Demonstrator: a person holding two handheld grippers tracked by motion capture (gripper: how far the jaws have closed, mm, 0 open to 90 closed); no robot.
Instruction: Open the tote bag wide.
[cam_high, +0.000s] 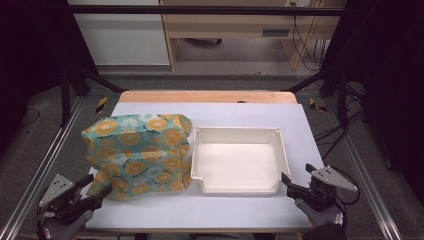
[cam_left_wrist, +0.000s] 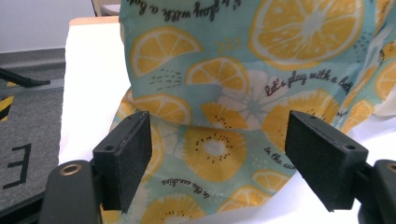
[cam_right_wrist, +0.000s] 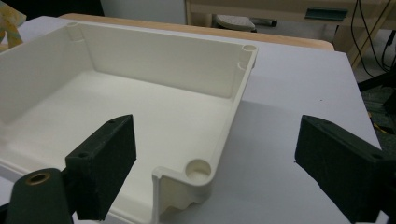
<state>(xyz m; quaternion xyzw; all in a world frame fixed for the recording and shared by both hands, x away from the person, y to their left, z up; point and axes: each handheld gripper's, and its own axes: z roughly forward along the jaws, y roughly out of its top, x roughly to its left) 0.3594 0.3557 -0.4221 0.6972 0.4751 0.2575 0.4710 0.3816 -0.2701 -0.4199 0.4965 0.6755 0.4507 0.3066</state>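
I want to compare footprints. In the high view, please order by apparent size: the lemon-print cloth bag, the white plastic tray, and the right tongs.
1. Lemon-print cloth bag and white plastic tray: they look about equal, so I will not rank them.
2. Right tongs: clearly smallest, though they sit nearest the camera.

The right gripper (cam_right_wrist: 215, 163) has its two black jaws spread wide apart, with nothing clasped between them. A white plastic tray (cam_right_wrist: 233, 98) lies just ahead, empty, its near rounded corner with a round socket sitting between the jaws, closer to the left one. The left jaw overlaps the tray's floor; the right jaw stands over the bare white table (cam_right_wrist: 289, 102). Beyond the tray's far wall runs the table's wooden edge (cam_right_wrist: 261, 36).
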